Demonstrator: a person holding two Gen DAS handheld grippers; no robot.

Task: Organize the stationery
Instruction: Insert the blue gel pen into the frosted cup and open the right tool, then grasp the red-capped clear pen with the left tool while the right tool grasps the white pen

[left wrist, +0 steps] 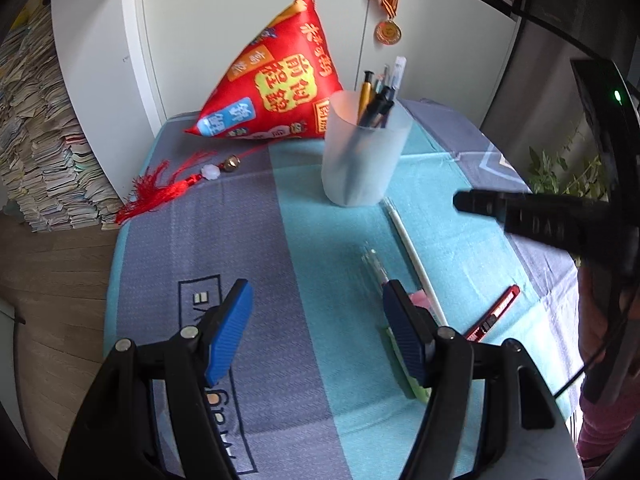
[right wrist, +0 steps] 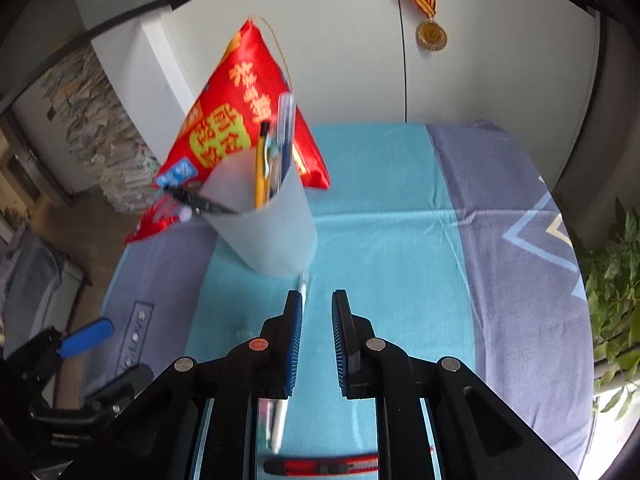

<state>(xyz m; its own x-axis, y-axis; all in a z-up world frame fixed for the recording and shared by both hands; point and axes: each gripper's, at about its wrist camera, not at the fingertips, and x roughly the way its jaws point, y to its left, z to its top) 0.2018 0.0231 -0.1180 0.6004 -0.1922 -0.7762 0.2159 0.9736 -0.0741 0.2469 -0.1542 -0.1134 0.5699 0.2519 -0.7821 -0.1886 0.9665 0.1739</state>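
Observation:
A frosted pen cup stands on the table with several pens in it; it also shows in the right wrist view. On the cloth in front of it lie a white pen, a clear pen, a green pen, a pink eraser and a red utility knife. My left gripper is open and empty above the cloth, left of these. My right gripper is open with a narrow gap and empty, above the white pen and the knife.
A red stuffed pouch with a red tassel stands behind the cup against the white cabinet. A medal hangs on the cabinet. Paper stacks are at left, a plant at right. The table edge is near.

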